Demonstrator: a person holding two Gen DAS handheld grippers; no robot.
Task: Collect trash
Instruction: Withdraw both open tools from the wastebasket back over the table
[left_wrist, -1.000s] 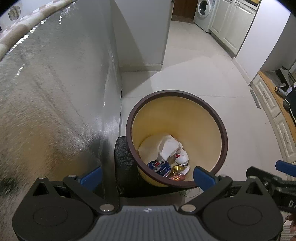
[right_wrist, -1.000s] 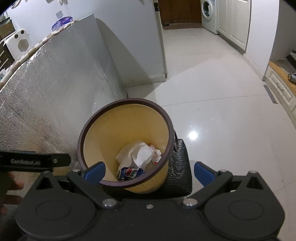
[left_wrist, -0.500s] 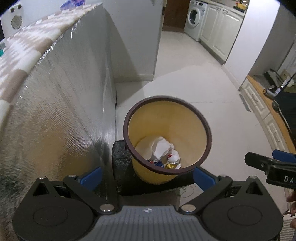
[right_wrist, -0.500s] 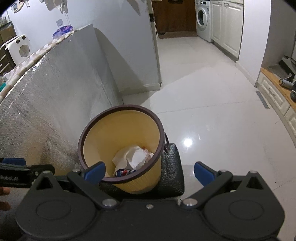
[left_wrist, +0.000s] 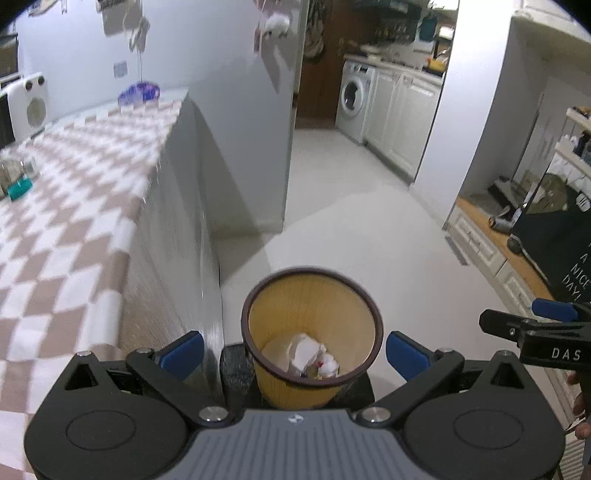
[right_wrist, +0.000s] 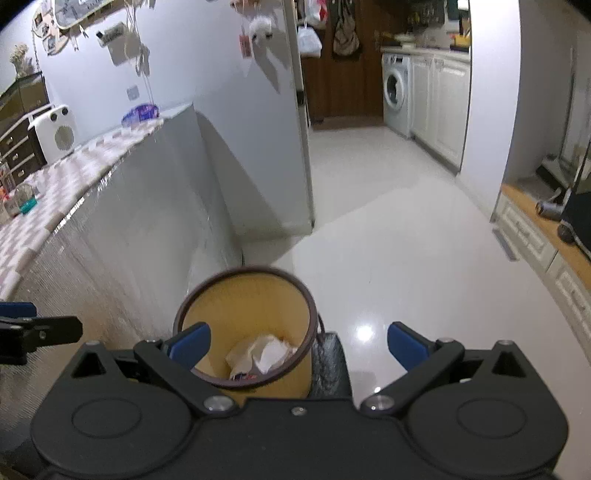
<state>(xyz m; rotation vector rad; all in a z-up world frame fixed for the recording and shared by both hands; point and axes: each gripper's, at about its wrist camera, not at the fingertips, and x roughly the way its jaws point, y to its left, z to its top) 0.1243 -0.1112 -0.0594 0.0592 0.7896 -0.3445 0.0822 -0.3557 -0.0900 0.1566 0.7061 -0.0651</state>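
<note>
Glossy white floor (right_wrist: 388, 236), seemingly checkered countertop (left_wrist: 66, 229).

One bin (left_wrist: 312, 343) stands on the floor (left_wrist: 369, 236), with one black bag (left_wrist: 234, 373) against its base. Inside it lies one crumpled white paper (left_wrist: 304, 350), plus a few small coloured scraps too blurred to count. Two grippers show: the left gripper (left_wrist: 293, 349) and the right gripper (right_wrist: 297, 345), each with two blue pads. One counter (left_wrist: 74, 206) carries one purple item (left_wrist: 139, 90) and one teal-based glass piece (left_wrist: 16, 177). One washing machine (left_wrist: 352, 99) stands far back.
</note>
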